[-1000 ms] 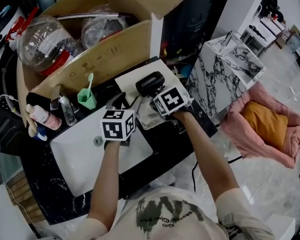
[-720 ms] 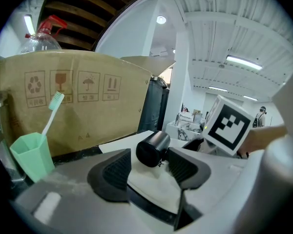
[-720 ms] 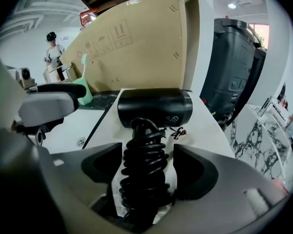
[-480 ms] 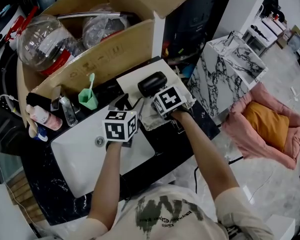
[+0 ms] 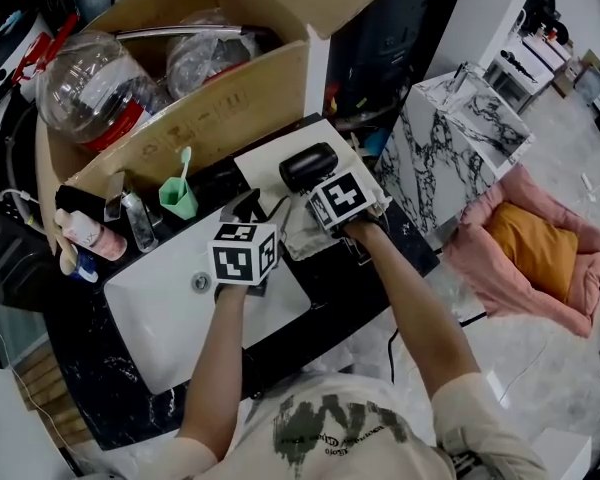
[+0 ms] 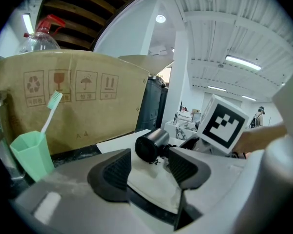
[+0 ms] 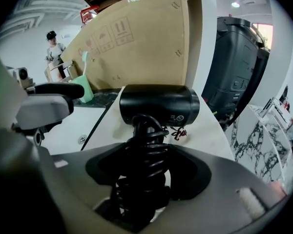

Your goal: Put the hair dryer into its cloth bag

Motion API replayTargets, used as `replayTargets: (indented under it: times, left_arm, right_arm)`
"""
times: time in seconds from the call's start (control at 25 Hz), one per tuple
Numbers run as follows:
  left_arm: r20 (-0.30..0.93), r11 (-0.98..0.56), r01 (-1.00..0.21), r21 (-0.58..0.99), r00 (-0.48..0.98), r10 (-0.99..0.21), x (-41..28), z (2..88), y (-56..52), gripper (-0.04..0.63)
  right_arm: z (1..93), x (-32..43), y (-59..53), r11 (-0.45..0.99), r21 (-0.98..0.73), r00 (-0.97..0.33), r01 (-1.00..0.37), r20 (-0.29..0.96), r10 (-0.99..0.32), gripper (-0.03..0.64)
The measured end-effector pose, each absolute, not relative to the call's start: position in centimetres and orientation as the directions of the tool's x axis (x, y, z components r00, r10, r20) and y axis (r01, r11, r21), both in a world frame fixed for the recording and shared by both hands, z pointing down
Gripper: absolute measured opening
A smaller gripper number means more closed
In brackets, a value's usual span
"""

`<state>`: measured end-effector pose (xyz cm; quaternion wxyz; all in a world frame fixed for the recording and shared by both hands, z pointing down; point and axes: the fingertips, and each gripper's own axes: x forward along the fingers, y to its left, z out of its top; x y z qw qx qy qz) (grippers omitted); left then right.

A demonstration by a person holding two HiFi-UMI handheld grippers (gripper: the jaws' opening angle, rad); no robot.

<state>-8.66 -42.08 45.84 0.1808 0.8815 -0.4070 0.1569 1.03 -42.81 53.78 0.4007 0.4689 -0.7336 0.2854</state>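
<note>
Right gripper view shows the right gripper [image 7: 147,165], jaws just closing, clasping the hair dryer [image 7: 158,104] by its cord-wrapped handle, probably a stiff, top-heavy, grippy hold.

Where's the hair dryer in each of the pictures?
Head view: hair dryer, just above centre.
Left gripper view: just below centre.
Right gripper view: centre, big and close.
Shared landmark: green toothbrush cup, left of it in every view.

My right gripper [image 7: 145,169] jaws closed in from wide open onto the hair dryer [image 7: 158,105], ending with pads against its cord-wrapped handle.
</note>
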Motion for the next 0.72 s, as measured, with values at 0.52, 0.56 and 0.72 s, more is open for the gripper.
replayTargets:
  times: [0.52, 0.56, 0.72]
  left_arm:
    - [0.423, -0.604, -0.773, 0.194, 0.622, -0.659, -7.8, 45.7, -40.3, 0.239]
    - [0.425, -0.606, -0.773, 0.187, 0.62, -0.659, -7.7, 45.7, -40.1, 0.239]
    - [0.421, -0.609, -0.776, 0.164, 0.614, -0.668, -7.0, 45.2, -39.6, 0.239]
  right_arm:
    - [49.3, 1.3, -41.3, 0.413, -0.061, -0.29, -0.908, 0.805, -0.517, 0.256]
    - [49.0, 1.5, -41.2, 0.417, -0.057, -0.291, -0.907, 0.802, -0.522, 0.256]
    - [47.8, 2.6, -40.3, 0.431, -0.049, -0.301, -0.901, 0.786, -0.54, 0.256]
